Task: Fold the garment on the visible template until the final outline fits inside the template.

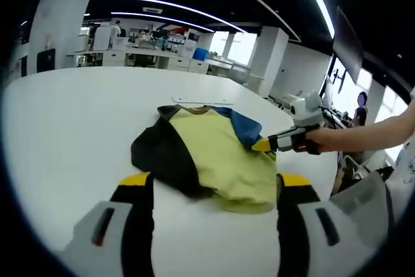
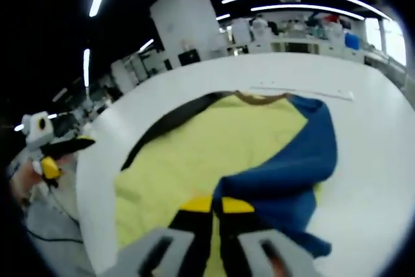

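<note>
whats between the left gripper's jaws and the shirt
In the left gripper view, only bare white table separates the open left gripper from the yellow T-shirt with black and blue sleeves.

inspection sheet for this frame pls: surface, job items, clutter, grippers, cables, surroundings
Surface: white table, bare apart from the garment and template.
Job's things: yellow shirt with one black sleeve and one blue sleeve, crumpled, the blue sleeve folded onto the yellow body; template, a thin pale strip just beyond the collar.
Clutter: nothing seen.
Grippers: left gripper open, just short of the shirt's near hem; right gripper nearly closed at the blue sleeve, whether it pinches fabric is unclear.
Cables: thin dark lines beside the table, unclear.
Surroundings: open office, white pillar, desks, ceiling light strips.
</note>
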`<state>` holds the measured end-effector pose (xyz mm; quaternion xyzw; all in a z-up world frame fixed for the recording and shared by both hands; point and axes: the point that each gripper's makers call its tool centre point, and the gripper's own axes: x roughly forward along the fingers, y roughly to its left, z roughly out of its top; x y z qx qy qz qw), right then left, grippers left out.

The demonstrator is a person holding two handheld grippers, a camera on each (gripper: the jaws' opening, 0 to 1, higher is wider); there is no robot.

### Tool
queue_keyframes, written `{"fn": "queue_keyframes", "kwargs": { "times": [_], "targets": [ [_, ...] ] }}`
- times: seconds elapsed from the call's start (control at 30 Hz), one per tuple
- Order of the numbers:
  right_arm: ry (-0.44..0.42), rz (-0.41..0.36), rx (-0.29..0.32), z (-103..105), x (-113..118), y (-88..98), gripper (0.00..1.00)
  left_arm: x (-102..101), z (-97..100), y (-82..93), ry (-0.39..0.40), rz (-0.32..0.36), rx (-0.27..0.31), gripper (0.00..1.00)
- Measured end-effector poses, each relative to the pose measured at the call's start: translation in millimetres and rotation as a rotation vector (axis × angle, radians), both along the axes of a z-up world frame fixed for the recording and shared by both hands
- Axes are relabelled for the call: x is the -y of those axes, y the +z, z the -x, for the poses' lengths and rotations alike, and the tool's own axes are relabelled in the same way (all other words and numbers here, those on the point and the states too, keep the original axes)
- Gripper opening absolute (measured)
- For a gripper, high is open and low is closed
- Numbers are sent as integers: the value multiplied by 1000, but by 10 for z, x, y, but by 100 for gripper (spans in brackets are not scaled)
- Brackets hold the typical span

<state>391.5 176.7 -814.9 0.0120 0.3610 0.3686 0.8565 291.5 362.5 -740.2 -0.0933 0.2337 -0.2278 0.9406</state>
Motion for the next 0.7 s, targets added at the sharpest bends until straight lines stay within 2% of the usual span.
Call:
{"fn": "queue_keyframes", "kwargs": {
  "times": [0.1, 0.2, 0.4, 0.57, 0.7],
  "targets": [
    [15, -2, 8, 22, 13, 64, 10, 4, 0, -4, 0, 1, -1, 74],
    [55, 29, 49, 66, 63, 130, 19, 35, 10, -8, -6, 1, -3, 74],
    [25, 16, 82, -24, 284, 248, 35, 57, 19, -48, -14, 4, -10, 75],
    [-23, 17, 100, -136, 492, 323, 40, 61, 35, -62, -15, 6, -14, 75],
    [-81, 13, 100, -210, 701, 345, 39, 62, 46, -75, -14, 8, -18, 75]
  ]
}}
